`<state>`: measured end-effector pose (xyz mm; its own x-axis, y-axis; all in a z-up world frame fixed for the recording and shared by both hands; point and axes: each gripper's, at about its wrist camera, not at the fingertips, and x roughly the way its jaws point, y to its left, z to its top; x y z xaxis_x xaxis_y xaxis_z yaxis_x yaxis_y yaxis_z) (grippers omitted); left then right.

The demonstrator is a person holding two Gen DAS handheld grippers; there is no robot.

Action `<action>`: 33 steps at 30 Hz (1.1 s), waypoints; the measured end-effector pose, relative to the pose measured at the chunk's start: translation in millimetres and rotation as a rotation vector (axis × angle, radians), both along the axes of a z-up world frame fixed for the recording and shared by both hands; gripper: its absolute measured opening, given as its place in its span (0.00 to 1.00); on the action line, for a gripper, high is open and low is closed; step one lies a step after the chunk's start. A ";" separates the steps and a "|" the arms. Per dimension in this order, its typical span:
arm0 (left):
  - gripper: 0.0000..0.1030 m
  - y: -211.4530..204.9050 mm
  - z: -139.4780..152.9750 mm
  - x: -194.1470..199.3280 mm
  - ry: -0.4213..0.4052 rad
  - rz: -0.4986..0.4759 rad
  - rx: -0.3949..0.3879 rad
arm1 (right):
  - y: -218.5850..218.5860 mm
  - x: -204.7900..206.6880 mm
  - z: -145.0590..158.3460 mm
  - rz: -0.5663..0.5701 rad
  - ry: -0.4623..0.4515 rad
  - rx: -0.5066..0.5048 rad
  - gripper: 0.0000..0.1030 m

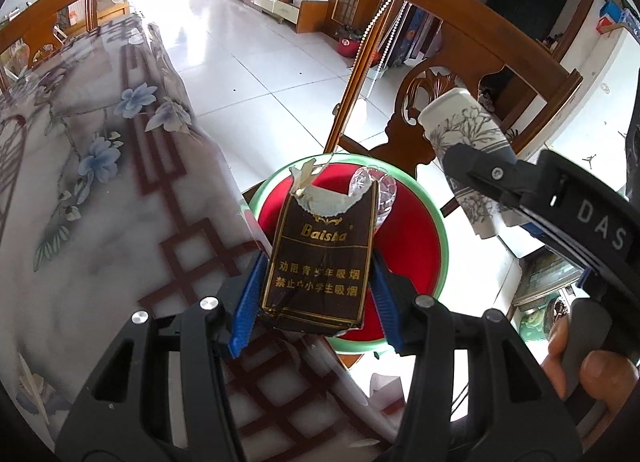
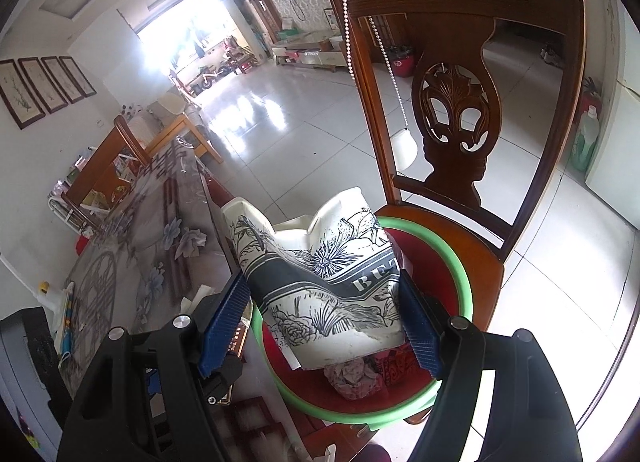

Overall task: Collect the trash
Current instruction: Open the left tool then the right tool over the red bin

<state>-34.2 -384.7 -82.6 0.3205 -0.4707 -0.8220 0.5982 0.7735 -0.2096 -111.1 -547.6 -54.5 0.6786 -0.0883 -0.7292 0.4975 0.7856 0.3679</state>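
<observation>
My left gripper (image 1: 316,294) is shut on a torn dark brown cigarette pack (image 1: 318,262) with gold lettering, held over a red basin with a green rim (image 1: 434,222) that stands on a wooden chair. My right gripper (image 2: 324,318) is shut on a crushed white paper cup (image 2: 320,282) with black flower drawings, also above the basin (image 2: 464,282). The same cup (image 1: 464,130) and the right gripper's body show at the right of the left wrist view. Crumpled paper (image 2: 352,376) lies inside the basin.
A table with a flowered cloth under glass (image 1: 100,182) borders the basin on the left. The carved chair back (image 2: 456,110) rises behind it, with a bead string and white pull (image 2: 404,148) hanging. White tile floor stretches beyond. A thumb and finger (image 1: 592,366) grip the right tool.
</observation>
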 end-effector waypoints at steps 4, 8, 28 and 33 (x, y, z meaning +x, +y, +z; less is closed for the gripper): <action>0.48 -4.5 -2.0 2.1 0.007 -0.003 0.001 | -0.8 -0.4 -2.1 -0.004 0.004 0.007 0.69; 0.48 -7.3 -3.5 1.7 0.011 -0.007 0.000 | -3.0 -0.3 -4.6 -0.006 0.009 0.009 0.69; 0.48 -8.9 -5.9 3.8 0.027 -0.014 -0.007 | -2.9 1.0 -10.9 -0.018 0.048 0.020 0.69; 0.61 -2.1 -1.9 3.8 0.024 0.011 -0.029 | -3.9 3.4 -13.8 -0.032 0.066 0.020 0.70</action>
